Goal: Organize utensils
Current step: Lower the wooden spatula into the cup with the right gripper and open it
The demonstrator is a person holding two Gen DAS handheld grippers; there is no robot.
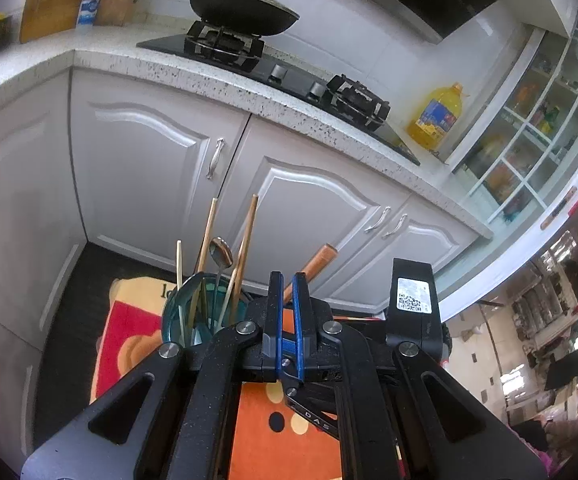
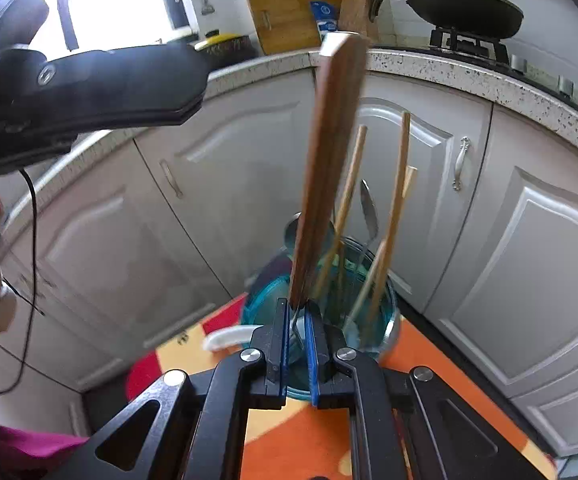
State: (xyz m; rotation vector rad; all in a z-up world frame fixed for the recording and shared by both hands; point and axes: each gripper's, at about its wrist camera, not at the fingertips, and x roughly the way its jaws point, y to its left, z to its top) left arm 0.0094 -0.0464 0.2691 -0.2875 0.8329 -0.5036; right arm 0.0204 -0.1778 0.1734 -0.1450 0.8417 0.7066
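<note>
A teal glass jar [image 1: 177, 320] [image 2: 385, 320] stands on an orange and red patterned cloth [image 1: 273, 432]. It holds several wooden chopsticks [image 1: 245, 248] [image 2: 397, 200] and a metal spoon [image 1: 221, 254] [image 2: 369, 208]. My right gripper [image 2: 297, 306] is shut on the metal neck of a wooden-handled utensil [image 2: 329, 160], whose handle stands upright just in front of the jar. That handle [image 1: 315, 264] shows behind my left gripper [image 1: 288, 280], which is shut with nothing between its blue pads, to the right of the jar.
A white spoon [image 2: 229, 338] lies on the cloth left of the jar. White cabinet doors [image 1: 149, 160] and a speckled countertop [image 1: 209, 76] rise close behind. On the stove sits a lidded wok [image 1: 245, 4]. Beside it stands an oil bottle [image 1: 437, 116].
</note>
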